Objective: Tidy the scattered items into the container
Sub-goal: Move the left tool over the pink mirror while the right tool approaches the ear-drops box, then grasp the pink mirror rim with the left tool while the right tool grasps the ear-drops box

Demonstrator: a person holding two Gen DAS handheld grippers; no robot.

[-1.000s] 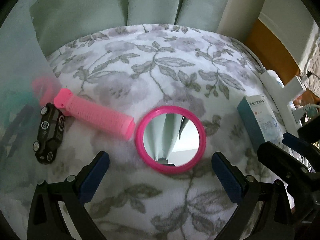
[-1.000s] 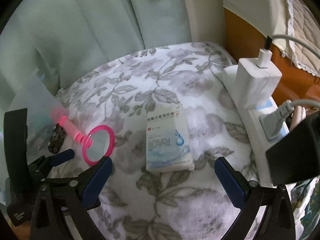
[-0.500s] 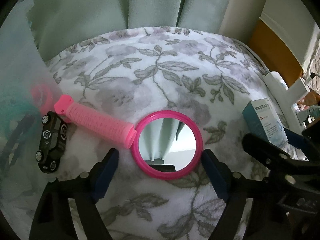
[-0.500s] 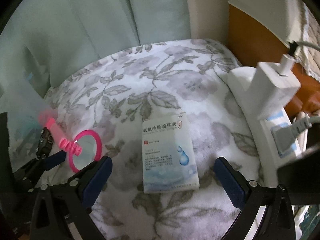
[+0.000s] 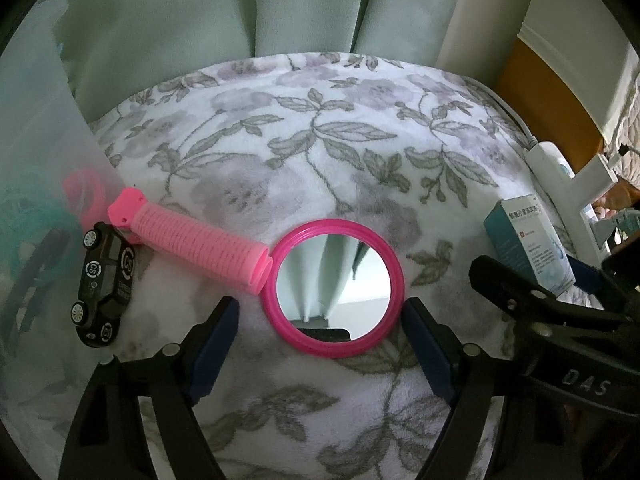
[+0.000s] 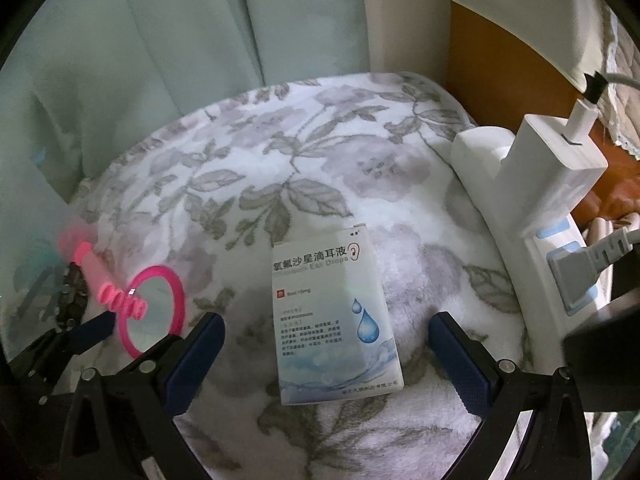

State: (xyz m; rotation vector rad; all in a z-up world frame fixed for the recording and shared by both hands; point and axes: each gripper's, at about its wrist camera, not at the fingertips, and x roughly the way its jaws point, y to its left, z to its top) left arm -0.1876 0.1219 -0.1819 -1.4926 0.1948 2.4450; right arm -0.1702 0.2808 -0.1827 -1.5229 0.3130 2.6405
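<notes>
A round pink-rimmed mirror lies on the floral cloth, with a pink hair roller touching its left rim and a black toy car further left. My left gripper is open, its fingers either side of the mirror's near edge. A white and blue medicine box lies flat between the open fingers of my right gripper; it also shows in the left wrist view. A translucent plastic container stands at the far left.
A white power strip with a charger and a plug lies along the right edge of the cloth. Pale green curtains hang behind. Pink and teal items show dimly through the container wall.
Both grippers have moved forward. The left fingers have narrowed and now flank the mirror. The medicine box now lies between the right fingers.
</notes>
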